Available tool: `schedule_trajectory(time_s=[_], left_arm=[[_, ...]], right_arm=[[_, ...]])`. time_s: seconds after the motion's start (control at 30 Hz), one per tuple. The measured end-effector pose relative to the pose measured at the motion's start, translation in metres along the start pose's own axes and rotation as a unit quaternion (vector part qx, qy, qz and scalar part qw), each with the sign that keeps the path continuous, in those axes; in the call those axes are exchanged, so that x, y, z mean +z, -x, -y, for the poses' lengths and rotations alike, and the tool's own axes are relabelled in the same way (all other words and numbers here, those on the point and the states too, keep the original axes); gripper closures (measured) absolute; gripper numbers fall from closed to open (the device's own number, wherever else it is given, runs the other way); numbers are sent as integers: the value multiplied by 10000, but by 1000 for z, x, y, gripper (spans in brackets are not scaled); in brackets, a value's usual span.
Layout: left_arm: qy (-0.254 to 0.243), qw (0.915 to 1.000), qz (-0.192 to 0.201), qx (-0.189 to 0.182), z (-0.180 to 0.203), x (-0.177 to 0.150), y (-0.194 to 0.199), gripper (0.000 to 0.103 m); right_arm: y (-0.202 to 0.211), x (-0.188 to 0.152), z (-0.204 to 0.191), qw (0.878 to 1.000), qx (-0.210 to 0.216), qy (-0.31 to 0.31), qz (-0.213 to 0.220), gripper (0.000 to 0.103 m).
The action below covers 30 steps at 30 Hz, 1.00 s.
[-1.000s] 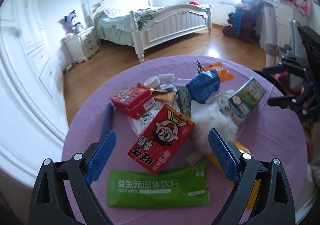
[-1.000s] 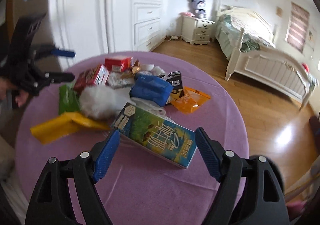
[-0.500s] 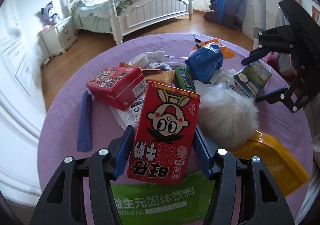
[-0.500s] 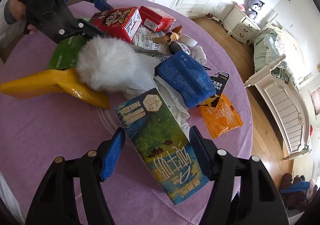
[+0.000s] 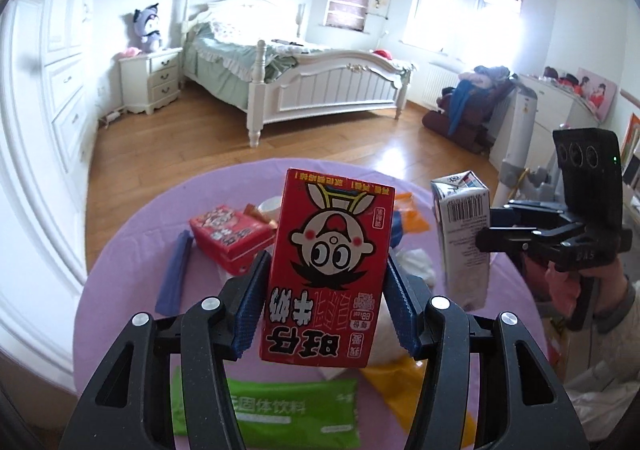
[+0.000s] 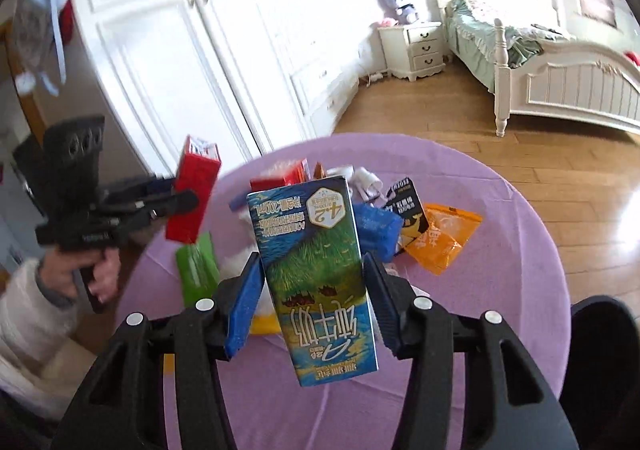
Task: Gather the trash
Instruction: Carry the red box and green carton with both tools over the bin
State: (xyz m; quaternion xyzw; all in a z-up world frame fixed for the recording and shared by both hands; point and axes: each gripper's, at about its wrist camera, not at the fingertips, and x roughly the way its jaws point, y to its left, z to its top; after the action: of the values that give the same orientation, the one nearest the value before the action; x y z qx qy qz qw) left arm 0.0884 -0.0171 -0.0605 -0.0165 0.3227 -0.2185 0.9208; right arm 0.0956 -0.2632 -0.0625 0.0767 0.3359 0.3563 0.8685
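Note:
My left gripper [image 5: 326, 304] is shut on a red milk carton [image 5: 328, 266] with a cartoon face and holds it up above the round purple table [image 5: 132, 242]. My right gripper [image 6: 312, 306] is shut on a blue-green milk carton [image 6: 316, 274] and holds it above the table too. The red carton also shows in the right wrist view [image 6: 192, 197], and the other carton in the left wrist view [image 5: 464, 238]. Trash lies on the table: a small red box [image 5: 228, 238], a green sachet [image 5: 280, 406], a blue pouch [image 6: 376, 226], an orange packet [image 6: 440, 238].
A blue strip [image 5: 174, 274] lies at the table's left. A yellow wrapper [image 5: 400, 390] and white fluff [image 6: 236, 262] lie near the front. A black round object [image 6: 600, 354] stands at the right edge. A bed [image 5: 320, 81], nightstand [image 5: 154, 79] and wardrobe [image 6: 200, 49] stand around.
Both grippers closed on their cartons and lifted them off the table. The red carton and the blue-green carton now hang in the air, clear of the pile.

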Motion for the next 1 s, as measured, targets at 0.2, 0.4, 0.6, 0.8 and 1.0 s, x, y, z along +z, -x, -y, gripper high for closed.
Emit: schedule_trajectory(time_s=[0.2, 0.4, 0.6, 0.8, 1.0], left_arm=[[4, 9991, 201, -364, 52, 25, -15, 48], [88, 9967, 218, -773, 99, 45, -51, 48], [116, 9927, -21, -1202, 145, 56, -101, 48], [28, 9873, -332, -1554, 191, 60, -148, 48], [113, 9809, -657, -1826, 225, 59, -197, 48]], right_arm=[[43, -7, 18, 9932, -103, -678, 937, 53], [84, -13, 59, 9785, -859, -1022, 1572, 53], [107, -24, 106, 9653, -1468, -1265, 1752, 53], [119, -47, 147, 9543, -1792, -1598, 1779, 53], [116, -65, 187, 9424, -2058, -2005, 1712, 53]])
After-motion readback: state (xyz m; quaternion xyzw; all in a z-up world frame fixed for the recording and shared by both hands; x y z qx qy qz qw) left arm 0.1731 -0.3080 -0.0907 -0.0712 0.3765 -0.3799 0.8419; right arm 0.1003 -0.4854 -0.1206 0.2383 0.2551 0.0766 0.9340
